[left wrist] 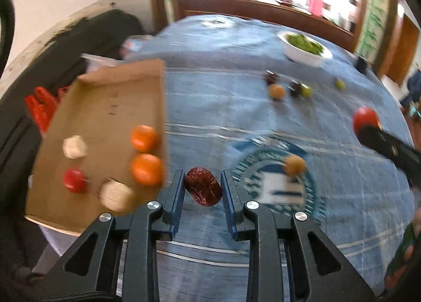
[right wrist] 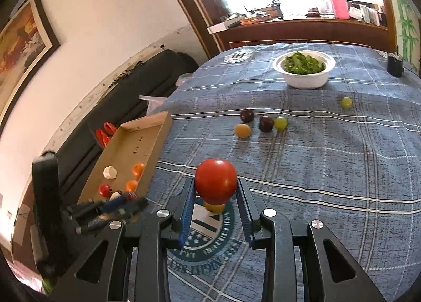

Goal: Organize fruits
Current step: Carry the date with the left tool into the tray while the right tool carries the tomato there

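Left wrist view: left gripper (left wrist: 202, 187) jaws apart, dried red date (left wrist: 202, 189) loose between, at 3 o'clock of cardboard tray (left wrist: 105, 107) | right gripper (right wrist: 216, 190) clamped on tomato (right wrist: 215, 181) | step: binning fruit | next: likely close on date, carry to tray.

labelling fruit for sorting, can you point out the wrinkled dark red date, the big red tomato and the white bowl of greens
wrinkled dark red date (left wrist: 202, 189), left wrist view, middle of its skin
big red tomato (right wrist: 215, 181), right wrist view, centre of its front
white bowl of greens (right wrist: 305, 79), right wrist view, outer front wall
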A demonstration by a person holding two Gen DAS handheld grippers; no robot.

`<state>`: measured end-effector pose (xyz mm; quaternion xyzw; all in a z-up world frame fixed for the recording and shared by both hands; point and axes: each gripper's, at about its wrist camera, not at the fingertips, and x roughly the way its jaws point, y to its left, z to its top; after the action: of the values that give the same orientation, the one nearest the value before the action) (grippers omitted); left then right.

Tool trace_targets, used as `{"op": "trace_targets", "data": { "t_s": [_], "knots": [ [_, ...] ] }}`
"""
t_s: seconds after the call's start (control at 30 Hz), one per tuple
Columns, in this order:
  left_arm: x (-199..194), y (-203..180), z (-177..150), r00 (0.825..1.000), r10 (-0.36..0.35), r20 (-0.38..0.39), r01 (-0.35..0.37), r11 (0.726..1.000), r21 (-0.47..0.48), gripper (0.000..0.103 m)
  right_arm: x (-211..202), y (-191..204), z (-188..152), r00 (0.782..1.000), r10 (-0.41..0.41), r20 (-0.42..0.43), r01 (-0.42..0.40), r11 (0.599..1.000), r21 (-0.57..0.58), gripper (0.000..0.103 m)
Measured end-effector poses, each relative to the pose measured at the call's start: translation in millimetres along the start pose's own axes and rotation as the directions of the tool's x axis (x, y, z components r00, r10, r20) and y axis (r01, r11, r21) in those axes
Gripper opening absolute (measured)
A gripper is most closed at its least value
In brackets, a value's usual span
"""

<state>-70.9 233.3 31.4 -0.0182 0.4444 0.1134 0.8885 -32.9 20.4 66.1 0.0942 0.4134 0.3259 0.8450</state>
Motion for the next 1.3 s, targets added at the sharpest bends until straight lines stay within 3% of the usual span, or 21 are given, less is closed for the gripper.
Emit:
{"op": "trace_targets", "data": {
  "t_s": [0.2, 0.47, 1.3],
  "knots": [
    [-4.7, 31.3, 10.6, 0.998, 0.057, 0.023, -0.056, 0.996, -0.063, 0.025, 9.4, 25.6, 1.7, 0.999, 0.037, -0.014, -0.038, 0.998, -0.045, 0.032],
    [-6.9, 42.9, 11.4, 0.996, 0.08, 0.034, -0.077, 0.993, -0.087, 0.025, 21.8, 52.7, 3.2, 0.997, 0.07, -0.036, -0.073, 0.994, -0.086, 0.032],
    [1.8, 85.6, 20.2, 0.989, 0.144, 0.016, -0.139, 0.977, -0.162, 0.025, 55.3, 84.6, 8.5, 0.99, 0.112, -0.087, -0.122, 0.983, -0.133, 0.032]
  ]
}}
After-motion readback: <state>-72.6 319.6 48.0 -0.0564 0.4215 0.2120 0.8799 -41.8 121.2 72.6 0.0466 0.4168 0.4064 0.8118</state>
